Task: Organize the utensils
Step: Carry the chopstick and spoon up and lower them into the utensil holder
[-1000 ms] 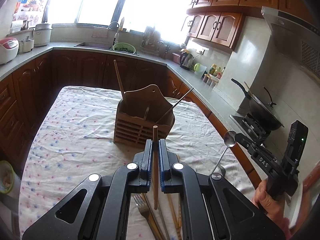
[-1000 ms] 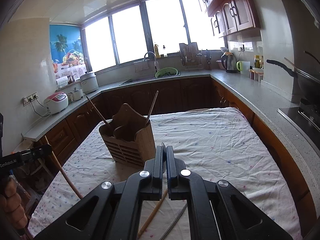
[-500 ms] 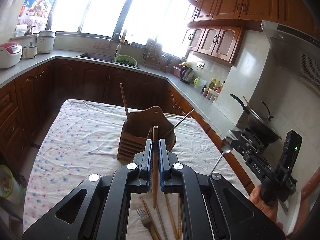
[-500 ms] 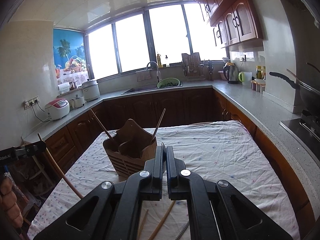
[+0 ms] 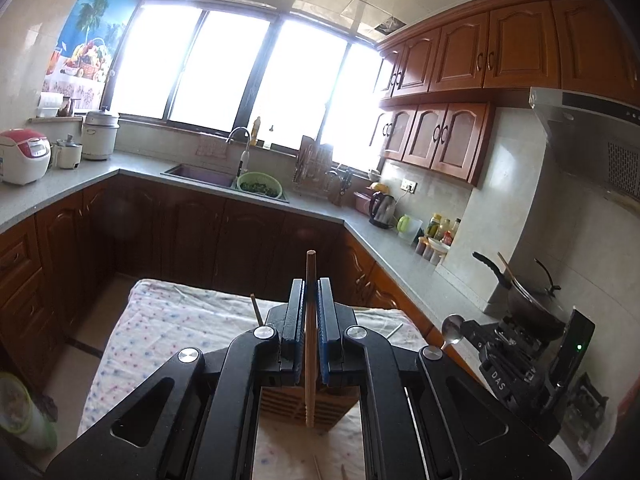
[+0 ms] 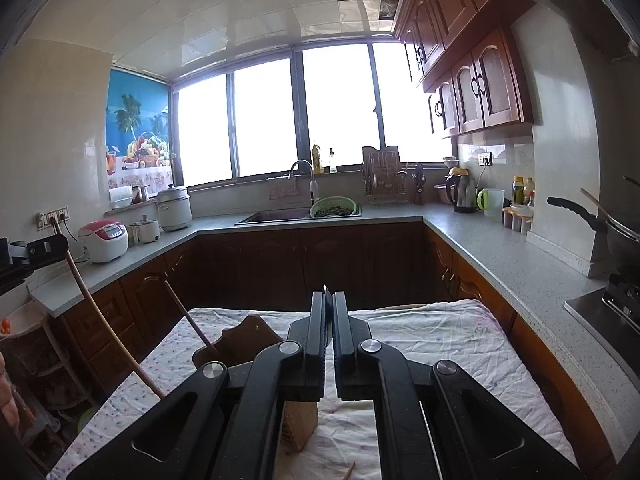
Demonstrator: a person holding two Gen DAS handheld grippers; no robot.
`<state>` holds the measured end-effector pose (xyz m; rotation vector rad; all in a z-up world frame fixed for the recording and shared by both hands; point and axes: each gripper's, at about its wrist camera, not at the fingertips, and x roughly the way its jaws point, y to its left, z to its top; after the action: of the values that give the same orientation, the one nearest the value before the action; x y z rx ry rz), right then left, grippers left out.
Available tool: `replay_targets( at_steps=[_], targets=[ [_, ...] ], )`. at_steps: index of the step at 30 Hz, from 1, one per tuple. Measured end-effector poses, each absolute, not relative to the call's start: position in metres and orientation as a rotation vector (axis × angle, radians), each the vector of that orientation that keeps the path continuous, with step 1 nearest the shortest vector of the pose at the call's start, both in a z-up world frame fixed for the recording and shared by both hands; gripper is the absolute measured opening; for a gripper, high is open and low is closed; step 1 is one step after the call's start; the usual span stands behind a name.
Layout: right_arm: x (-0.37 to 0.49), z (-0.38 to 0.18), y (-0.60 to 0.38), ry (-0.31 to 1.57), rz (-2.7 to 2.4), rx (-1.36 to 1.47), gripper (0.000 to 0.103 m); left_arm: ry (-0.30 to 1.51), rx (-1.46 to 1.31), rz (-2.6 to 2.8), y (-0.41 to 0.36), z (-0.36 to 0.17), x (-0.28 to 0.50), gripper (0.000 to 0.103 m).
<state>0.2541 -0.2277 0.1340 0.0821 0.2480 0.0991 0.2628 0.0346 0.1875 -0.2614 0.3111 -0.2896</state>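
A: Left wrist view first: what are the left tongs [image 5: 310, 312] doing?

B: They are clamped on a long round wooden chopstick [image 5: 309, 344], which stands upright between the blue pads, its tip above them. Below sits the slatted wooden utensil holder [image 5: 298, 410] on the desk [image 5: 176, 320] with its dotted white cloth. At the right, the right tongs [image 5: 464, 330] grip a shiny metal spoon [image 5: 452, 326], bowl upward.

A: And the right wrist view?

B: The right tongs [image 6: 329, 312] are pressed together, with only a thin dark sliver showing at their tips. The holder [image 6: 240, 340] is partly hidden behind them, a stick leaning out of it. At the far left, the left tongs [image 6: 40, 246] grip the chopstick [image 6: 104, 320].
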Motion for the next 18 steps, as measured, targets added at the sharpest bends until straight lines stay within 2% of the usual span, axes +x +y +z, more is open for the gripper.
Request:
replay_targets(
  at_steps=[9, 18],
  targets=[
    [0.292, 0.148, -0.206, 0.160, 0.061, 0.009, 0.003, 0.248, -0.246, -0.235, 0.032, 0.201, 0.309, 0.005],
    [0.317, 0.110, -0.172, 0.134, 0.046, -0.122, 0.003, 0.316, -0.295, -0.191, 0.033, 0.146, 0.351, 0.005]
  ],
)
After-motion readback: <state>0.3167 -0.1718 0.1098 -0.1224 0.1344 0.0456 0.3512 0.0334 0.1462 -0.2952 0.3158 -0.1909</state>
